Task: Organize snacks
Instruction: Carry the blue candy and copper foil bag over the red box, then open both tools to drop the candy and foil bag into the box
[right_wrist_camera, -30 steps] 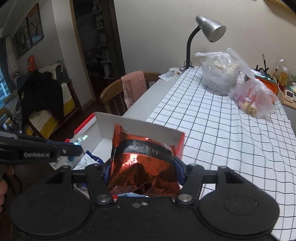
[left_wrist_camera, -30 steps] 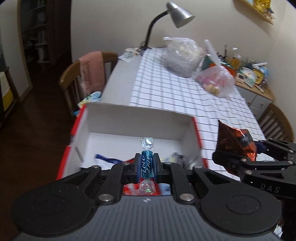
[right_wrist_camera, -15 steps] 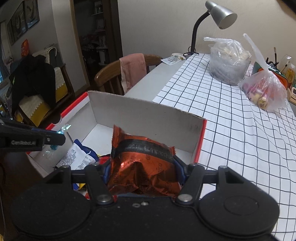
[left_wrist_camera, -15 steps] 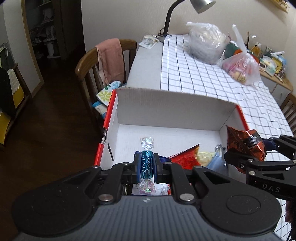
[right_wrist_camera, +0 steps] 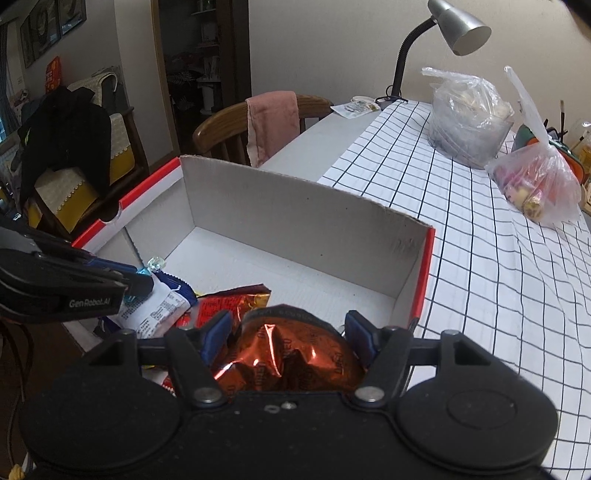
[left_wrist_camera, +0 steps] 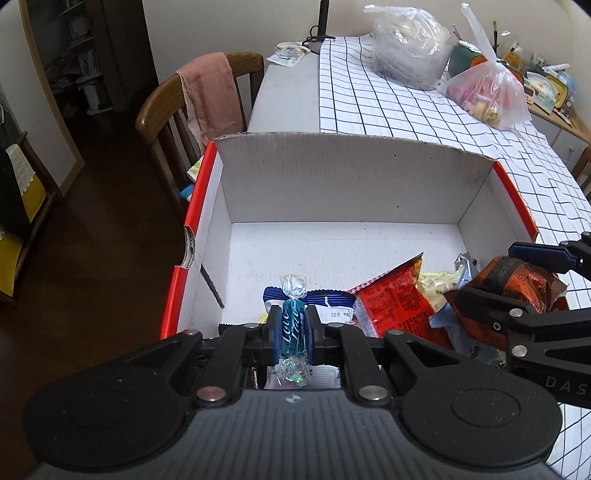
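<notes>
The tabletop runs away from the camera, most of it covered by a white cloth with a black grid. A wooden chair draped with a pink towel stands beside its left edge. At the near end sits an open cardboard box with white inner walls and red outer sides. Farther back on the cloth rest a clear bag of pale items and, just beside it, a smaller bag of colourful items, with a grey desk lamp behind them.

Inside the box, loose snack packets lie heaped at the near side: a red packet, a blue-and-white packet and a pale yellow one.

The right gripper hangs over the box's near right corner with a shiny orange snack bag between its fingers; the jaws have just been opening, stand about half wide, and the crumpled bag bulges between the blue pads, though whether they press it I cannot tell.

The left gripper hovers over the near left part of the box, its fingers narrow and clamped on a small blue wrapped candy that stands upright, its twisted ends sticking out above and below the pads.
</notes>
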`<state>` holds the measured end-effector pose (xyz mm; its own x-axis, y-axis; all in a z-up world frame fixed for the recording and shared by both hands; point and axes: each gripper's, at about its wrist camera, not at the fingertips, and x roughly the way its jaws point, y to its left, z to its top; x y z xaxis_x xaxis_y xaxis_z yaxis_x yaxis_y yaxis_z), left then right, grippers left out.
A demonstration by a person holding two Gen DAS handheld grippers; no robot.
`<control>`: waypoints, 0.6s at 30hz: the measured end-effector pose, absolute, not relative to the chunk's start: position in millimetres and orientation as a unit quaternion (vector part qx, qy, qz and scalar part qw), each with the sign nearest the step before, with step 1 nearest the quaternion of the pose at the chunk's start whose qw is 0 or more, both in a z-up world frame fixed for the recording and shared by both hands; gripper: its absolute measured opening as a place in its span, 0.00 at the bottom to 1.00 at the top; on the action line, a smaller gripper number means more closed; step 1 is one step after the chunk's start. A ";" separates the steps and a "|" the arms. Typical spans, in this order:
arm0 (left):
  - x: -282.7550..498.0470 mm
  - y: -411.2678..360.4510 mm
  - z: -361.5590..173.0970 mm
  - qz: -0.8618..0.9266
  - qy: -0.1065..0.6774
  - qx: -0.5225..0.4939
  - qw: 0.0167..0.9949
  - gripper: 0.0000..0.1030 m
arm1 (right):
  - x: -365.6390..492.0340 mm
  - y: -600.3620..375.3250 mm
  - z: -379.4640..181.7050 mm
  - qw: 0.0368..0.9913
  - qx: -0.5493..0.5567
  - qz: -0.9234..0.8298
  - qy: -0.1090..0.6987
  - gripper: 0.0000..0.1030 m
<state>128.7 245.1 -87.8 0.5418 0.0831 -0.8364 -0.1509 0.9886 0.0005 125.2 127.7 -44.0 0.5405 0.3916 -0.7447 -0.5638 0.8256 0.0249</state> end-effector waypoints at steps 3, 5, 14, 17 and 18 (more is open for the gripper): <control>128.4 244.4 -88.5 0.066 0.474 -0.033 0.877 0.12 | 125.6 126.9 -43.7 0.870 -0.103 0.276 0.396 0.69; 128.3 244.1 -87.9 0.066 0.474 -0.031 0.877 0.12 | 124.8 126.6 -41.8 0.870 -0.099 0.276 0.397 0.72; 120.8 247.1 -83.8 0.063 0.469 -0.043 0.880 0.29 | 119.0 119.1 -31.4 0.875 -0.079 0.278 0.389 0.82; 116.9 247.9 -80.2 0.061 0.465 -0.047 0.882 0.33 | 116.3 115.1 -26.1 0.877 -0.072 0.278 0.385 0.83; 115.1 247.8 -78.6 0.060 0.463 -0.049 0.883 0.43 | 115.6 114.0 -24.1 0.878 -0.069 0.278 0.384 0.83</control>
<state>115.1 247.8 -78.6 0.5637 0.0615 -0.8237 -0.1515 0.9880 -0.0300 115.6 114.0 -24.1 0.5503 0.4354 -0.7124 -0.5412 0.8358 0.0928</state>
